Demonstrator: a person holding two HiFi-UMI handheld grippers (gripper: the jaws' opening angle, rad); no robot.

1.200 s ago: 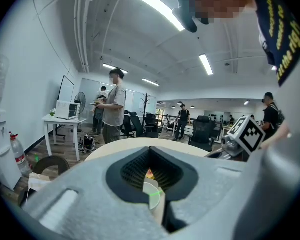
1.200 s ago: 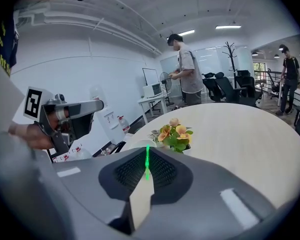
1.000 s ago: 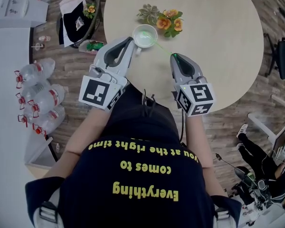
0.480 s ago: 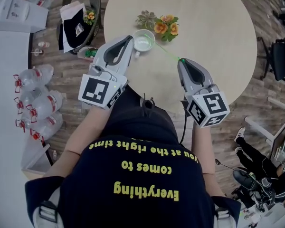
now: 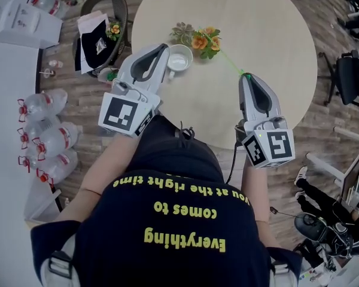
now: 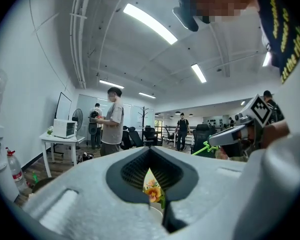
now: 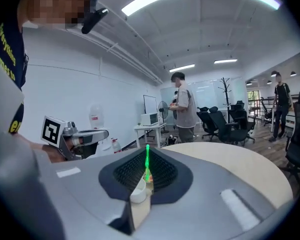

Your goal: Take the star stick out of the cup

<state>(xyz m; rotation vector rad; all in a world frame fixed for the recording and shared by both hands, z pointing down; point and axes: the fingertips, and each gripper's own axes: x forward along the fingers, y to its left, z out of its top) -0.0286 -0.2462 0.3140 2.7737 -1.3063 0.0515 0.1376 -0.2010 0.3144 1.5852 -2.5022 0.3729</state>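
A white cup (image 5: 179,57) stands on the round beige table (image 5: 269,28) near its left edge. My left gripper (image 5: 165,48) is shut, its tips right against the cup's left side; nothing shows between them in the left gripper view. My right gripper (image 5: 246,76) is shut on the thin green star stick (image 5: 230,57). The stick slants up and left from the jaws and ends over the flowers (image 5: 200,37), out of the cup. In the right gripper view the star stick (image 7: 147,159) rises from the closed jaws, and the cup (image 7: 138,194) shows behind them.
A small pot of orange flowers and succulents sits just beyond the cup. Several water bottles (image 5: 45,136) lie on the floor at the left, beside a white counter. A chair with a black bag (image 5: 99,28) stands left of the table. Office chairs (image 5: 353,70) and people are farther off.
My right gripper has moved right and back toward me with the green stick, drawing its far end out of the cup and past the flowers. The left gripper has stayed by the cup.
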